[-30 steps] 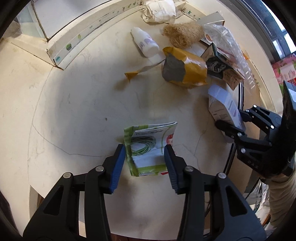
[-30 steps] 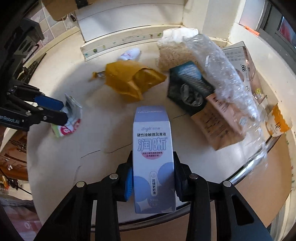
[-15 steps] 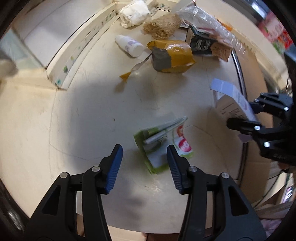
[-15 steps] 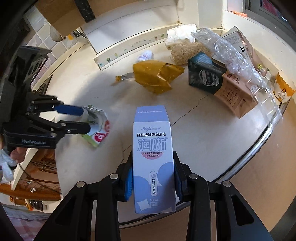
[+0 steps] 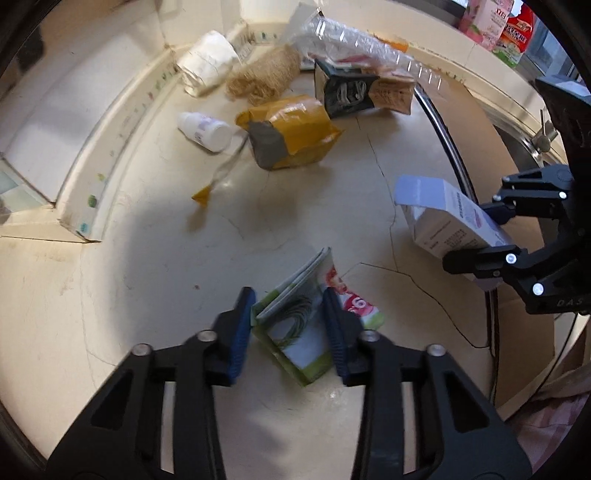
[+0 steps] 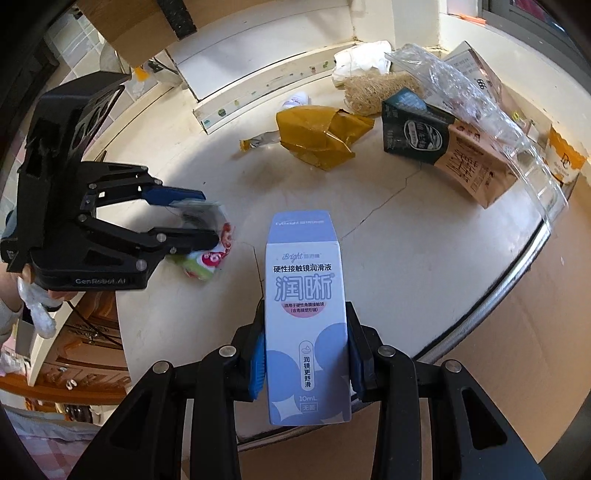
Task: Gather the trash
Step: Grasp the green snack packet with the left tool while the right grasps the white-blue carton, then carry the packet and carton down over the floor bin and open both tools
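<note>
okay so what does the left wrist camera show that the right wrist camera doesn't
Only the left wrist view shows the pink cartons on the sill. Only the right wrist view shows the blue box's printed front and wooden cabinets below. Both show the yellow bag, green packet between the left tool's fingers, and right tool gripping the box.

Trash on your cream countertop, two pieces in your grip

Your right gripper (image 6: 306, 356) clamps the upright lavender eye-drop box (image 6: 307, 321); your left gripper (image 5: 289, 325) straddles the flattened green-and-white packet (image 5: 295, 326) lying on the counter. Farther back lie a crumpled yellow bag (image 5: 290, 131), a small white bottle (image 5: 202, 126) on its side, and a dark-and-tan carton (image 5: 364, 90).
</note>
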A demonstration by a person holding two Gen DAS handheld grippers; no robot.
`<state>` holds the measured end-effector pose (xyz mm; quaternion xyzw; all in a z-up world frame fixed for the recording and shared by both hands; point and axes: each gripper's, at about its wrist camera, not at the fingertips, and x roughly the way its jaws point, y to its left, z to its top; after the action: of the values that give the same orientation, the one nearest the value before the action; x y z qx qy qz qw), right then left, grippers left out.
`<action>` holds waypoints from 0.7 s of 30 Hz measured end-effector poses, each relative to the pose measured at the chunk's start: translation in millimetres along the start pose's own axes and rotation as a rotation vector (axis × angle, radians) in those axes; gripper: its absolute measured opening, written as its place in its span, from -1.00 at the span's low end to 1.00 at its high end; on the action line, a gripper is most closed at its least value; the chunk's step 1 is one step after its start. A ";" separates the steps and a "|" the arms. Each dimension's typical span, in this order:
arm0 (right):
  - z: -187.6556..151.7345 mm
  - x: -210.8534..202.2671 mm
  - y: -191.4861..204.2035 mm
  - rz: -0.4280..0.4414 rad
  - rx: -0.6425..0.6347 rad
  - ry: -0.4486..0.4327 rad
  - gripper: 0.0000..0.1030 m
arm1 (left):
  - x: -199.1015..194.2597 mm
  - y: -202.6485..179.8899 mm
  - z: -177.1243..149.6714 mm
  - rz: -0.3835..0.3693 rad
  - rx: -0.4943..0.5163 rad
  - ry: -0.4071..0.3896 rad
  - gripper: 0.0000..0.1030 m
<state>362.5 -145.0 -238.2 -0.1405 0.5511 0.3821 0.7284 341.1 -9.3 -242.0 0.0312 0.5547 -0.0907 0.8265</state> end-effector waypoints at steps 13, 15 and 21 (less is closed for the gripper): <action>-16.4 -8.6 23.6 0.006 0.053 -0.018 -0.32 | -49.0 5.5 -33.6 -0.021 -0.164 -0.091 -0.97; -19.8 -12.7 33.9 -0.002 0.056 -0.023 -0.32 | -59.6 4.7 -41.0 -0.020 -0.186 -0.100 -0.97; -31.0 -23.2 66.5 0.018 0.062 -0.029 -0.32 | -104.0 3.4 -80.4 -0.019 -0.228 -0.120 -0.97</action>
<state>291.3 -129.2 -213.7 -0.1076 0.5534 0.3732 0.7368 230.2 18.2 -176.9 -0.0737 0.5111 -0.0366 0.8556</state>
